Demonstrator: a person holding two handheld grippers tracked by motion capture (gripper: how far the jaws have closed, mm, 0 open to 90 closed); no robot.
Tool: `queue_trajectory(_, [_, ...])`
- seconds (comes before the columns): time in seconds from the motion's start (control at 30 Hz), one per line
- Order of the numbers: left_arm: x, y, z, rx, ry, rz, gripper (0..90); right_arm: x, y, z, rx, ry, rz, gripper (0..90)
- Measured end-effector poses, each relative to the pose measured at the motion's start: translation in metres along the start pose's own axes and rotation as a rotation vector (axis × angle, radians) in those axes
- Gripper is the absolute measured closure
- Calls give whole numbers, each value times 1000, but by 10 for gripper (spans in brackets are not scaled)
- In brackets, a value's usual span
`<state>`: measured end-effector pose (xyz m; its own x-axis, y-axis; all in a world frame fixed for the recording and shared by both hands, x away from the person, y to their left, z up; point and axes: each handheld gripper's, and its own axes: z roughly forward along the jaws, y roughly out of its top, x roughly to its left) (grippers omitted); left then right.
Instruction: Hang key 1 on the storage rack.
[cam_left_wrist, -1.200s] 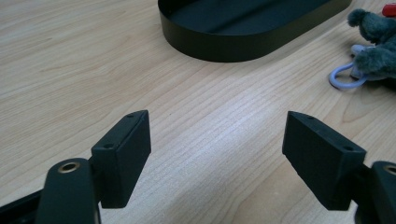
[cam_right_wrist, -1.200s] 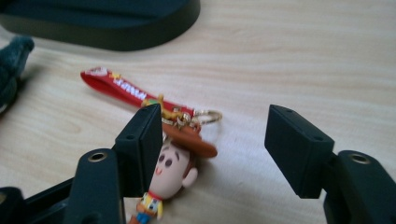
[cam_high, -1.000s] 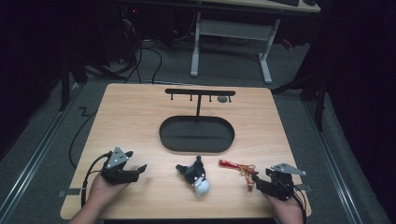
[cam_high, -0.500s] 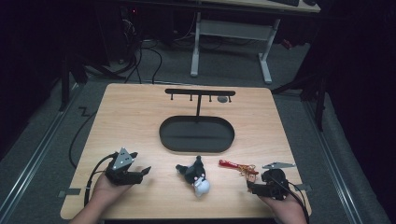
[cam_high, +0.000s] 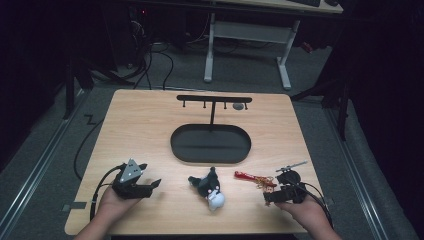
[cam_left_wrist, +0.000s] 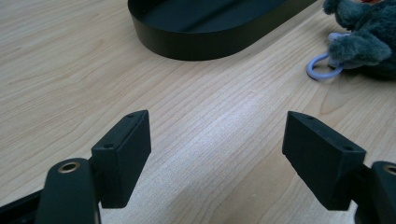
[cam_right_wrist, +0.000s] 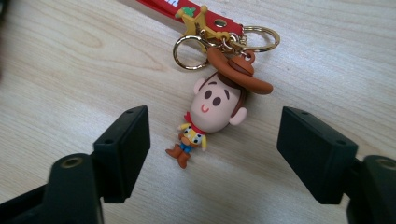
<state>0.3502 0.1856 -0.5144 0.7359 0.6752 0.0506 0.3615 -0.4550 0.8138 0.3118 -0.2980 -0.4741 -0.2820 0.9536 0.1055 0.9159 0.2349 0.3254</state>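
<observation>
The light wooden table (cam_high: 150, 130) carries a black oval tray (cam_high: 210, 144), from which a black post with a hooked crossbar (cam_high: 214, 99) rises; judged, the hooks are there to take hanging items. Near the front edge lies a dark grey and white plush keychain (cam_high: 209, 187) with a pale lilac ring (cam_left_wrist: 318, 66), midway between the two hands.

The right gripper (cam_right_wrist: 212, 135) is lowered over a small cowboy-figure keychain with brown hat, gold rings and red strap (cam_right_wrist: 217, 98). It lies flat on the table, well in front of the tray, between the jaws, which stand wide and clear of it: a grasp approach, not yet closed.

The left gripper (cam_left_wrist: 217, 140) hovers low over bare wood, jaws wide, empty, apparently standing by beside the plush.
</observation>
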Motion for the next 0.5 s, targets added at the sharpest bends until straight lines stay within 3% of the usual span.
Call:
queue_trajectory(0.13, [0, 0, 0, 0, -3, 3, 242, -2, 4, 2, 13, 6, 5, 211])
queue_trajectory(0.17, [0, 0, 0, 1, -3, 3, 242, -1, 6, 2, 19, 0, 9, 243])
queue_trajectory(0.2, [-1, 0, 1, 4, -5, 5, 242, 0, 6, 2, 25, -29, -8, 335])
queue_trajectory(0.23, [-1, 0, 1, 4, -7, 5, 242, 0, 7, 3, 28, -33, -2, 356])
queue_trajectory(0.37, [-1, 1, 1, 1, -8, 10, 242, -2, 9, 6, 61, -34, 34, 423])
queue_trajectory(0.5, [-2, 1, 1, 2, -10, 16, 242, -8, 13, 7, 67, 0, 106, 470])
